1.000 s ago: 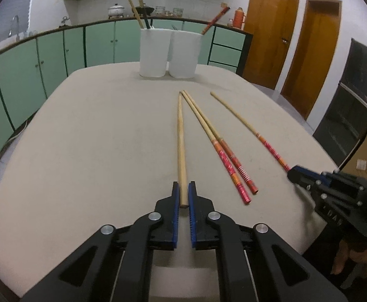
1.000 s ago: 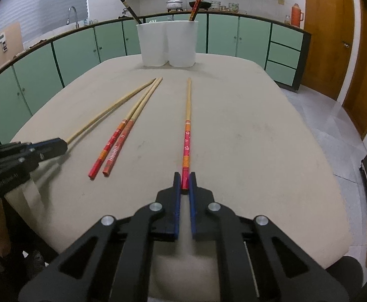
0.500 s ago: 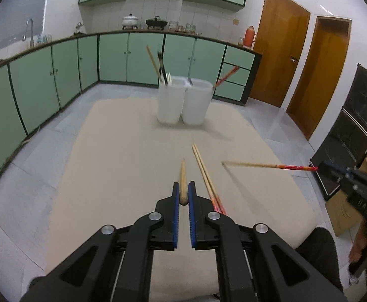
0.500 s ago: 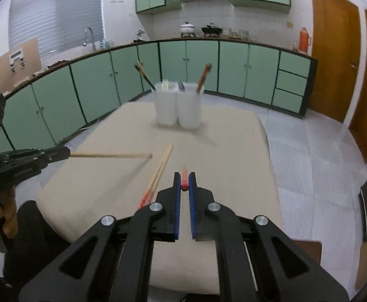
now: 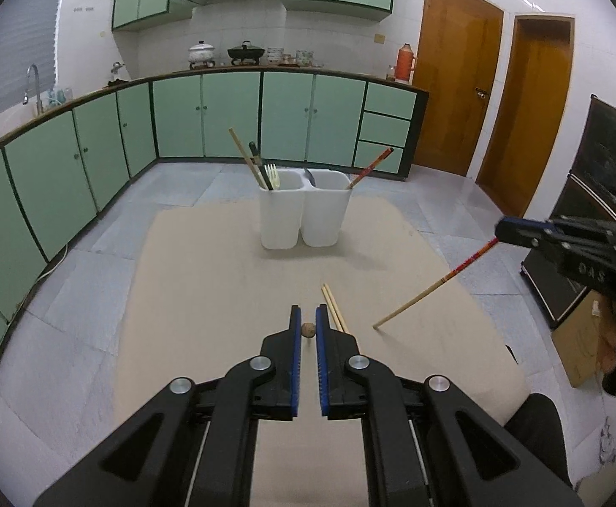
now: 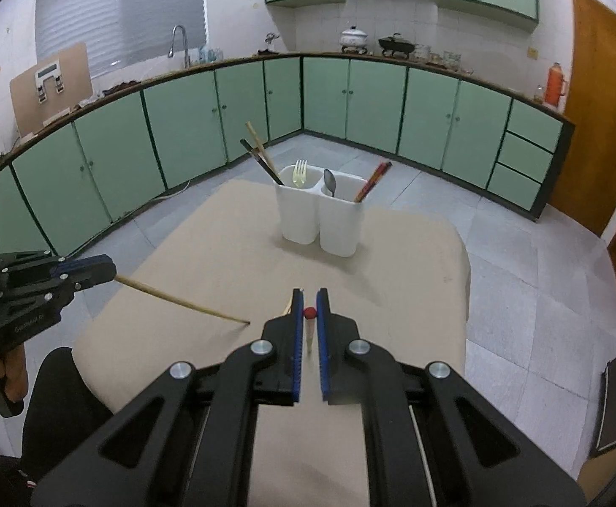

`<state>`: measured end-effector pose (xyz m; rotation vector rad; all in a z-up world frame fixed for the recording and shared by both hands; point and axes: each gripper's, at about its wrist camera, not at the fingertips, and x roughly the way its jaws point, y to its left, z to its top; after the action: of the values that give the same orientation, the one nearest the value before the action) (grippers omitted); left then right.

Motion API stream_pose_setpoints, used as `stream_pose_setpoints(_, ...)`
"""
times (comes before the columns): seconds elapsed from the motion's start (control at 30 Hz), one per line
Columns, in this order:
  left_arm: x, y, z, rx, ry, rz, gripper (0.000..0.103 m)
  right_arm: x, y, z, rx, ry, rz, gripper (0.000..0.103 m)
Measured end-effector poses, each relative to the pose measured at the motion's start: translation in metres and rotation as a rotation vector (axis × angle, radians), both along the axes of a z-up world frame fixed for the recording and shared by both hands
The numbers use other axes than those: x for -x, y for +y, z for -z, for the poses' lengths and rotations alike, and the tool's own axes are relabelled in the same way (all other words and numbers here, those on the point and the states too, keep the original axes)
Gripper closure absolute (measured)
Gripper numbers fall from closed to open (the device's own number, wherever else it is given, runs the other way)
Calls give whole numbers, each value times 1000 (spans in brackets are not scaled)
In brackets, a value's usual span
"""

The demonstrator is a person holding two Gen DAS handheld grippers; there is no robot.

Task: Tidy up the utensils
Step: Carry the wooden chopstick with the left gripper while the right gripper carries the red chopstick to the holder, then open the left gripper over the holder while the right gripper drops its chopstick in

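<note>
My left gripper (image 5: 308, 316) is shut on a plain wooden chopstick (image 5: 308, 329), seen end-on between the blue pads. In the right wrist view the same chopstick (image 6: 181, 302) slants from the left gripper (image 6: 101, 269) down towards the table. My right gripper (image 6: 310, 298) is shut on a red-patterned chopstick (image 6: 309, 312); in the left wrist view this chopstick (image 5: 434, 285) hangs from the right gripper (image 5: 508, 230) with its pale tip low over the table. Two more chopsticks (image 5: 334, 307) lie together on the beige table (image 5: 206, 279). Both grippers are well above it.
A white two-compartment holder (image 5: 303, 215) stands at the table's far end, with a fork, a chopstick and a dark handle on the left, a spoon and a red chopstick on the right. Green kitchen cabinets (image 5: 232, 118) line the walls. Tiled floor surrounds the table.
Both grippers have risen high above the table, each lifting its chopstick off the surface. The chopsticks, flat a second ago, now hang tip-down. The pair on the table stayed put.
</note>
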<state>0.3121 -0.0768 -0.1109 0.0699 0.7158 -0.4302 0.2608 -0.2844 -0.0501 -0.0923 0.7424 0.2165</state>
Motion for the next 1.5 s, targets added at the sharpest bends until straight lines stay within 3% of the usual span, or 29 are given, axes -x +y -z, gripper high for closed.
stream_pose_setpoints(0.37, -62, -5, -23, 2, 70, 37, 96, -59, 4, -16, 3, 97, -33, 98)
stream_pose_setpoints(0.7, -95, -8, -44, -24, 92, 59, 97, -71, 1, -38, 15, 109, -43, 98)
stream_pose_setpoints(1.17, -125, -20, -114, -41, 0, 66, 97, -91, 7, -109, 8, 74, -52, 98)
stream_pose_setpoints(1.5, -160, -43, -168, -16, -96, 54, 97, -134, 18, -159, -3, 30, -46, 98)
